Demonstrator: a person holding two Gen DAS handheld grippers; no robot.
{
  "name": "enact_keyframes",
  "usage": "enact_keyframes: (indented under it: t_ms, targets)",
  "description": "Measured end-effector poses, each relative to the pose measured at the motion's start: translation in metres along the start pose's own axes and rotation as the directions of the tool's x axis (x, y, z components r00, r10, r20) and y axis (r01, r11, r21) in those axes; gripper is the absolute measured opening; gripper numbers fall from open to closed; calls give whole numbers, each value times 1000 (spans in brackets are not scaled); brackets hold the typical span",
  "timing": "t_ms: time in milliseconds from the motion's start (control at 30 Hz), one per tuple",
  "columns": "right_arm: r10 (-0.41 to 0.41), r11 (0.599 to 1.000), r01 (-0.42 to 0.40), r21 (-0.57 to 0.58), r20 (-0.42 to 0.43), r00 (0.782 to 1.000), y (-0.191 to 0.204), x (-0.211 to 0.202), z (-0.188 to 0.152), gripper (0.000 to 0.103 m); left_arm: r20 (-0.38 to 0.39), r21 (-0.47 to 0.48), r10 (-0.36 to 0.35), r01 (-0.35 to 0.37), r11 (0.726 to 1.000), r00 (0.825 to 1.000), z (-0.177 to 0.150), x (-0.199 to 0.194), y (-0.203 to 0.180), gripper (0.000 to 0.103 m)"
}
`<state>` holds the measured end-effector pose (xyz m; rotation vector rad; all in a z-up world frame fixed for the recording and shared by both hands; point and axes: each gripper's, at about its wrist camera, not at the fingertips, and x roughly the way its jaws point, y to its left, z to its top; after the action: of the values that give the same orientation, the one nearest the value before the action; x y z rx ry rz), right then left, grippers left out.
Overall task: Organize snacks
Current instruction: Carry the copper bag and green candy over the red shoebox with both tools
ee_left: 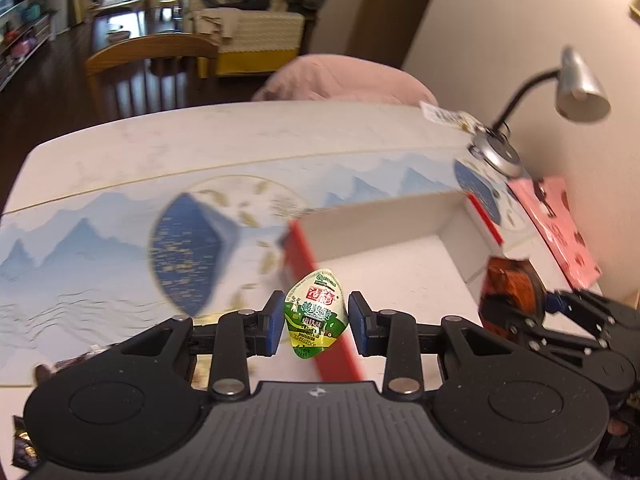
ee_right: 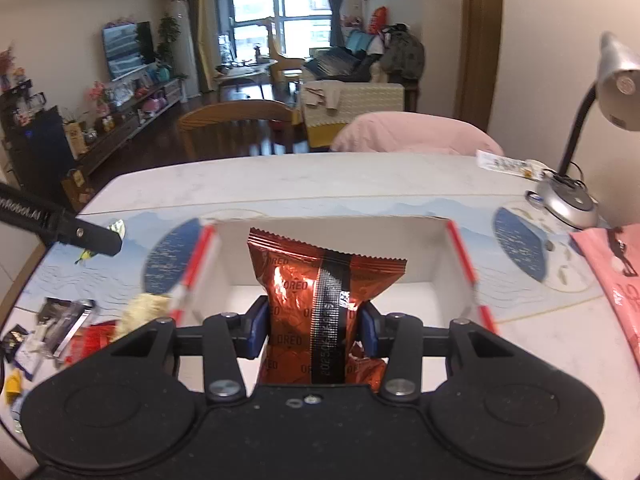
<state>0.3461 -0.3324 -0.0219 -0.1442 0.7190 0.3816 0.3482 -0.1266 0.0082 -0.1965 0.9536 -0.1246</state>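
Observation:
My left gripper (ee_left: 316, 318) is shut on a small green and white snack packet (ee_left: 316, 314), held over the left red rim of the white box (ee_left: 400, 256). My right gripper (ee_right: 312, 326) is shut on an orange-red Oreo packet (ee_right: 320, 280), held upright over the same box (ee_right: 248, 240), whose floor shows bare. The right gripper and its Oreo packet (ee_left: 512, 292) show at the right of the left wrist view. The left gripper's tip (ee_right: 96, 240) shows at the left of the right wrist view.
Several loose snacks (ee_right: 80, 328) lie on the table left of the box. A silver desk lamp (ee_right: 568, 200) stands at the back right. A pink bag (ee_right: 616, 280) lies at the right edge. A wooden chair (ee_right: 236, 124) and a pink cushion (ee_right: 412, 132) sit behind the table.

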Motion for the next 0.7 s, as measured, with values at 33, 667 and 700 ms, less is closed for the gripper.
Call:
enact_keyframes:
  t_ms: [33, 667, 700]
  targets:
    - [-7, 1000, 7, -1, -4, 1000, -6, 2, -1, 44, -7, 13, -5, 5, 1000, 1000, 1, 5, -11, 33]
    - [3, 993, -26, -113, -202, 979, -57, 65, -11, 44, -213, 139, 78, -49, 989, 974, 3, 133, -90, 34]
    - [6, 991, -34, -127, -217, 976, -55, 69, -12, 44, -222, 142, 88, -57, 988, 971, 4, 139, -91, 34]
